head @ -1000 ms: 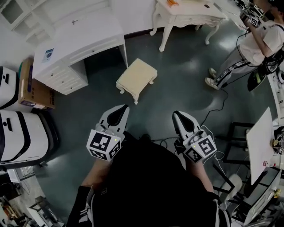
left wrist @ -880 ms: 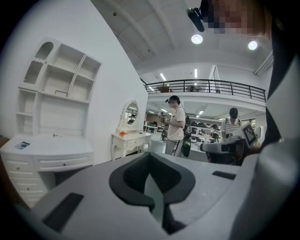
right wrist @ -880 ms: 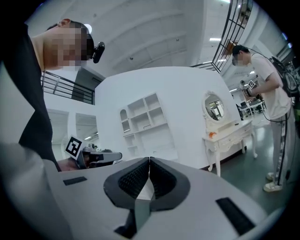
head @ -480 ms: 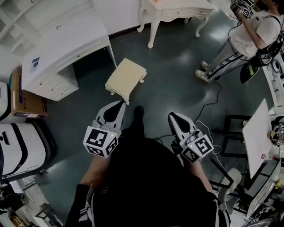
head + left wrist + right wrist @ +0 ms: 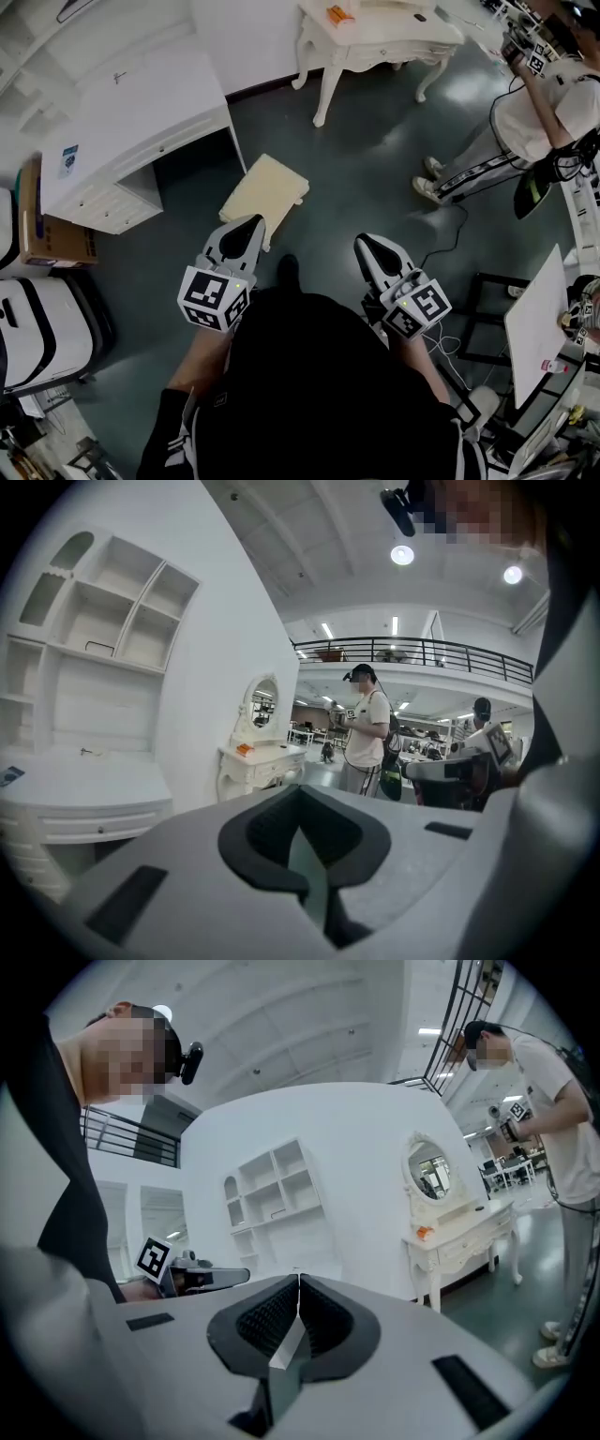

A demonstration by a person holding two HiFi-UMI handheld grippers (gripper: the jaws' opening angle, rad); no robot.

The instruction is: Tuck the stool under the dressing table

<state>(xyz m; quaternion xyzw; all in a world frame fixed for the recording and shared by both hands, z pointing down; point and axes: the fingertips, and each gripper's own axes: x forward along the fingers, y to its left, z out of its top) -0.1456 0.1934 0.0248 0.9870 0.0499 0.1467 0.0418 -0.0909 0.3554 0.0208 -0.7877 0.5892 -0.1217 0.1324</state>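
Note:
The cream cushioned stool stands on the dark floor in front of the kneehole of a white desk. An ornate white dressing table with an oval mirror stands farther back by the wall, and it also shows in the right gripper view. My left gripper is shut and empty, with its tip just short of the stool's near edge. My right gripper is shut and empty too, over bare floor to the right of the stool. Neither gripper view shows the stool.
A person stands at the right with a gripper device. A cardboard box and white machines line the left. A cable, a black frame and a white board lie to the right. White shelves are on the wall.
The person holding the grippers has walked toward the stool. The stool now lies close to the left gripper's tip. Both grippers stayed shut and empty.

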